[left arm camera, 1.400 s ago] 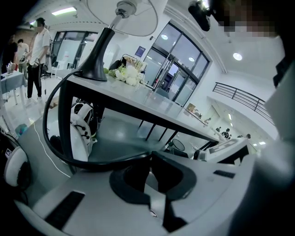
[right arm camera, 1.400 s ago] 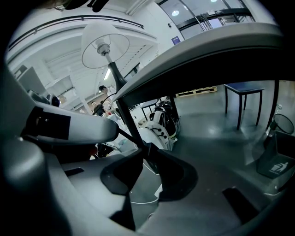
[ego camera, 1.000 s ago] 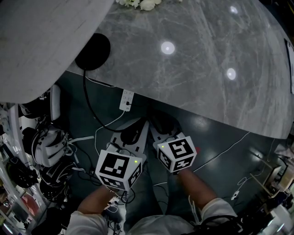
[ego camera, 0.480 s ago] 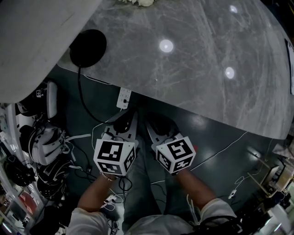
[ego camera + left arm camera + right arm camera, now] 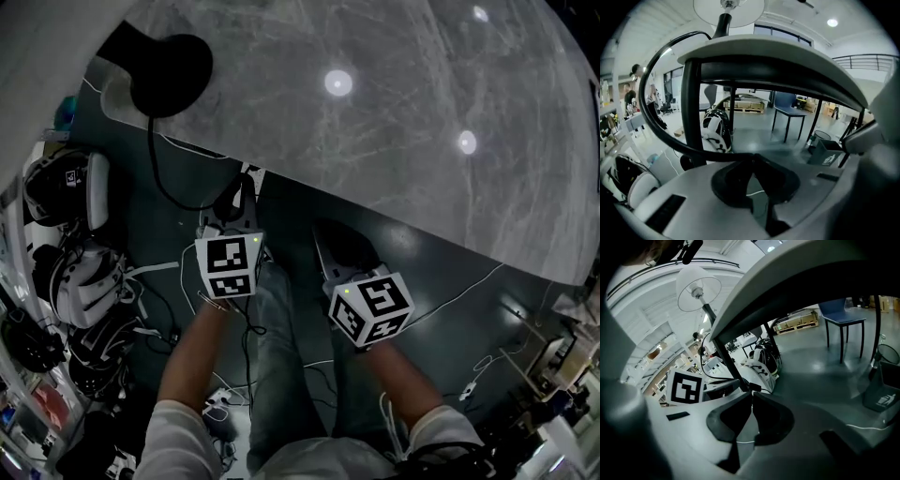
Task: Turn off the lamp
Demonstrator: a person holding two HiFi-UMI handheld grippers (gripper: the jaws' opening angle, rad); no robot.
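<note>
Two grippers, both just off the near edge of the one grey table (image 5: 422, 122): left gripper (image 5: 751, 158) pinched at the tips on the single black cord (image 5: 697, 153); right gripper (image 5: 751, 393) beside it, jaws just now closing, tips pressed together with nothing between. One lamp, black round base (image 5: 172, 73) standing on the table's left end, cord dropping from it over that edge. Three bright light spots farther across the tabletop.

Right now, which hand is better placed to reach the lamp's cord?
Left. The left gripper is right by the black cord; the right gripper, jaws just closed on nothing, is farther off.
</note>
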